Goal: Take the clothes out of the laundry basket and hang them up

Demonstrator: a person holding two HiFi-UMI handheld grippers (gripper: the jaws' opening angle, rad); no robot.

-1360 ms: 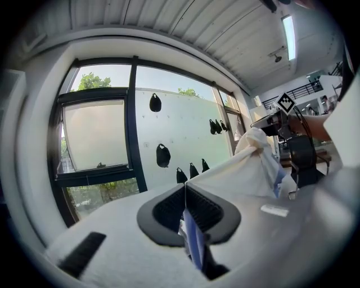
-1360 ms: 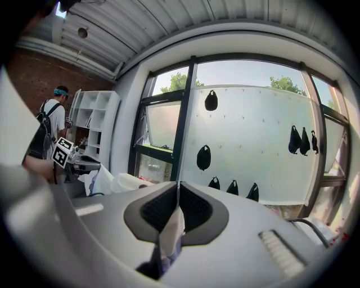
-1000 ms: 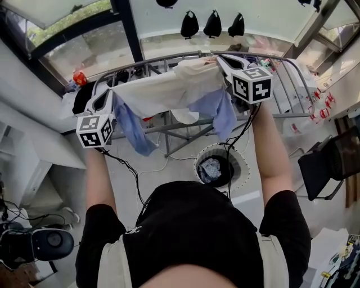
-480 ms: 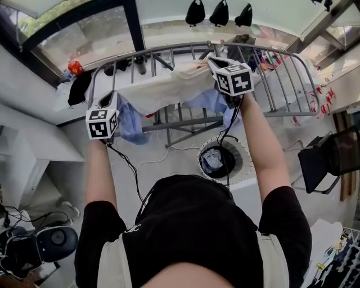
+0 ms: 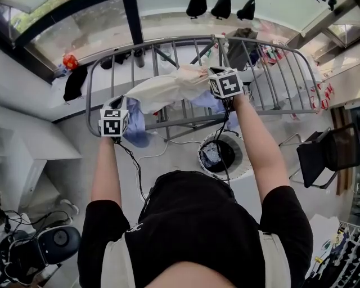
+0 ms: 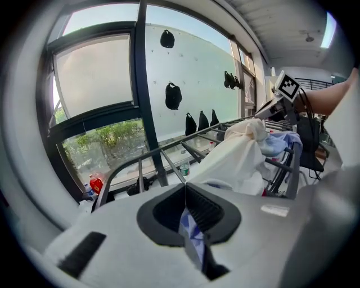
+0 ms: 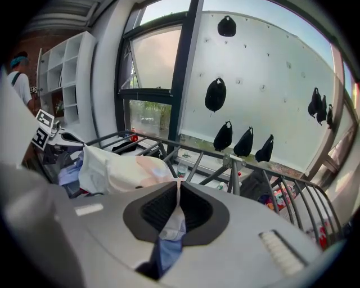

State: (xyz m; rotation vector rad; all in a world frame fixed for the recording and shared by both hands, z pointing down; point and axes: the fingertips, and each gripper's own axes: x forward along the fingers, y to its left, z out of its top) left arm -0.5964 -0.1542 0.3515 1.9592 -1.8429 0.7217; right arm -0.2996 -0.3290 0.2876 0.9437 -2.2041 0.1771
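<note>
We hold a cream and pale-blue garment (image 5: pixel 163 90) stretched between both claws above the grey drying rack (image 5: pixel 281 53). In the left gripper view, the left gripper (image 6: pixel 185 225) has its jaws pressed together on a fold of blue patterned cloth. In the right gripper view, the right gripper (image 7: pixel 177 216) is likewise clamped, with white and blue fabric pinched between its pads.

From the head view, the left gripper (image 5: pixel 119 104) sits at the rack's near-left corner, close to the curved end rail. The right gripper (image 5: pixel 212 72) is over the middle of the rack. The garment's upper edge runs slanting between them, and blue folds droop below the near rail beside each claw. To the right of our right claw, the rack's rails are bare out to the rounded far end. A dark cloth (image 5: pixel 73 84) hangs off the rack's left end, near a red bottle (image 5: pixel 69 61) by the window.

The round white laundry basket (image 5: pixel 243 169) stands on the floor just under the near rail, below our right forearm, with crumpled clothes (image 5: pixel 211 163) inside. A black chair (image 5: pixel 323 157) stands well apart on the right. A dark window post (image 5: pixel 132 22) rises behind the rack, and black pouches (image 5: pixel 220 8) hang on the pale wall beyond.
</note>
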